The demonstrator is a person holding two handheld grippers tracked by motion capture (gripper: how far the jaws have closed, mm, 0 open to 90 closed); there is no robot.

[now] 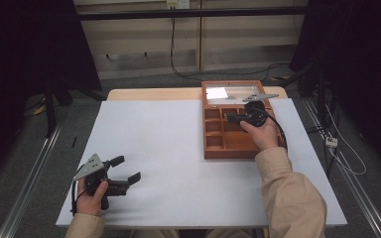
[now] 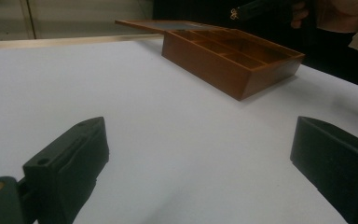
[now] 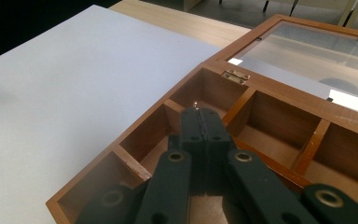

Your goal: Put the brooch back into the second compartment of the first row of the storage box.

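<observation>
A brown wooden box point(image 1: 230, 153) with several compartments stands on the right of the white tabletop point(image 1: 168, 148). Its glass-paned lid point(image 1: 233, 94) lies open at the back. My right gripper point(image 1: 230, 117) hovers over the box's middle compartments, pointing left, jaws shut. In the right gripper view its tips point(image 3: 199, 113) meet above a compartment near the hinge point(image 3: 235, 75); a tiny glint sits at the tips, too small to identify. My left gripper point(image 1: 126, 168) rests low at the table's near left, open and holding nothing. In its own view the left gripper point(image 2: 200, 154) faces the box point(image 2: 233, 65).
A strip of bare wooden table point(image 1: 154, 94) shows behind the white top. Dark curtains hang at both sides. Cables point(image 1: 347, 158) run over the floor on the right, and metal rails point(image 1: 34, 168) flank the table.
</observation>
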